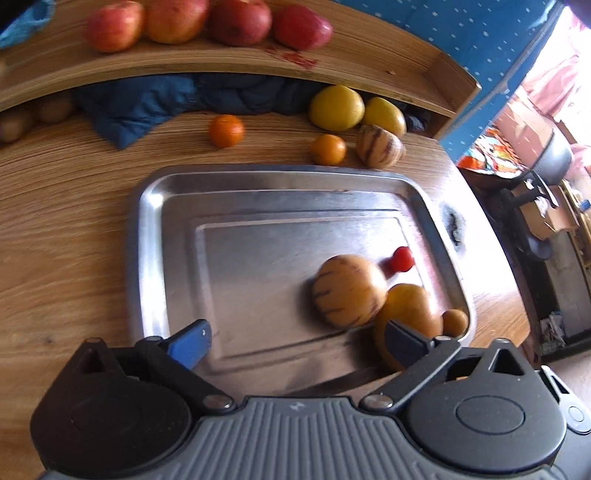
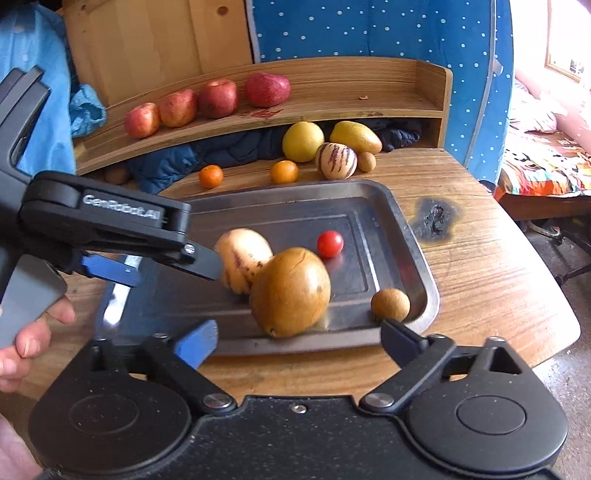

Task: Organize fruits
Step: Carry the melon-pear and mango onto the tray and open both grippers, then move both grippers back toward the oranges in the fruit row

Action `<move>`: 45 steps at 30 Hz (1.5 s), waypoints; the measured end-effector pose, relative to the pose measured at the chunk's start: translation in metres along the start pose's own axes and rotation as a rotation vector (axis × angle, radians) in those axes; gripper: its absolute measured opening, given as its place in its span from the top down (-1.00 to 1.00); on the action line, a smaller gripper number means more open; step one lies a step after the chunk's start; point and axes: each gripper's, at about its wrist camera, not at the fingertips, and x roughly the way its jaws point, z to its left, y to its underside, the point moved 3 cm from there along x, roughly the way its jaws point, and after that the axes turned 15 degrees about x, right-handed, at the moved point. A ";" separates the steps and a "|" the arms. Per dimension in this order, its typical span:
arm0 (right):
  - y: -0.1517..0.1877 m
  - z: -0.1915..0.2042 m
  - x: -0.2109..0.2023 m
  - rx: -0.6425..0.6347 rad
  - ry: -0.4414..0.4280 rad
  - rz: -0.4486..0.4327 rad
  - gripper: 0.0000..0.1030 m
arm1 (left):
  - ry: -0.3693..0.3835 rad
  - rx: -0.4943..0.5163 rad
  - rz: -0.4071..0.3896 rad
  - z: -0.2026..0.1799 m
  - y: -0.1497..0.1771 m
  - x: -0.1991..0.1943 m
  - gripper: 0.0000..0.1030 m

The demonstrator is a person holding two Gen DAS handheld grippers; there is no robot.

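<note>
1. While the left gripper [image 1: 295, 343] hung over the near edge of the metal tray [image 1: 147, 236] in the left wrist view, its jaws stood wide apart and held nothing; the right-hand finger overlapped the large tan fruit [image 1: 402, 310], though I cannot tell whether it touched it.
2. On that tray lay a striped melon-like fruit [image 1: 349, 290] against the tan one, a cherry tomato [image 1: 402, 258] just behind them, and a small brown fruit [image 1: 455, 322] at the near right corner.
3. Beyond the tray sat two small oranges [image 1: 226, 130], another striped fruit [image 1: 380, 146] and two yellow fruits [image 1: 336, 107]; red apples [image 1: 173, 20] lined the wooden shelf [image 1: 369, 66] above (already sorted, by the look of it).
4. From the right wrist view, the right gripper [image 2: 299, 341] was also spread wide and empty, poised just in front of the tan fruit [image 2: 291, 291], with the small brown fruit [image 2: 390, 304] beside its right finger.
5. The left gripper [image 2: 170, 266] reached in from the left, near the striped fruit [image 2: 242, 258]; a hand [image 2: 26, 343] gripped its handle.
6. Judging from this, the step was picking one fruit off the tray: best to centre the jaws on a single fruit, close gently on its widest part, and avoid nudging its round neighbours into rolling.
</note>
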 end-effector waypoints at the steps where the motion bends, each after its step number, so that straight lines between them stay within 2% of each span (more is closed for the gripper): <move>1: 0.002 0.000 -0.002 -0.003 -0.008 0.004 -0.94 | -0.014 -0.007 0.001 0.001 0.004 -0.004 -0.99; 6: 0.013 -0.001 -0.012 -0.019 -0.029 0.017 -0.98 | -0.089 -0.045 0.032 0.012 0.029 -0.018 -0.99; 14: 0.026 0.002 -0.024 -0.032 -0.086 0.029 -0.98 | -0.253 -0.081 0.061 0.028 0.063 -0.039 -0.99; 21: 0.024 0.008 -0.032 -0.037 -0.135 0.012 -0.99 | -0.349 -0.111 0.096 0.039 0.069 -0.052 -0.99; 28: 0.014 0.009 -0.032 -0.020 -0.142 -0.027 -0.99 | -0.350 -0.105 0.067 0.045 0.054 -0.061 -0.99; 34: -0.004 0.007 -0.024 -0.009 -0.124 -0.065 -0.99 | -0.340 -0.084 0.070 0.045 0.034 -0.051 -0.99; 45: -0.060 0.006 0.006 0.004 -0.052 -0.128 -0.99 | -0.268 -0.074 0.055 0.056 -0.031 -0.020 -0.99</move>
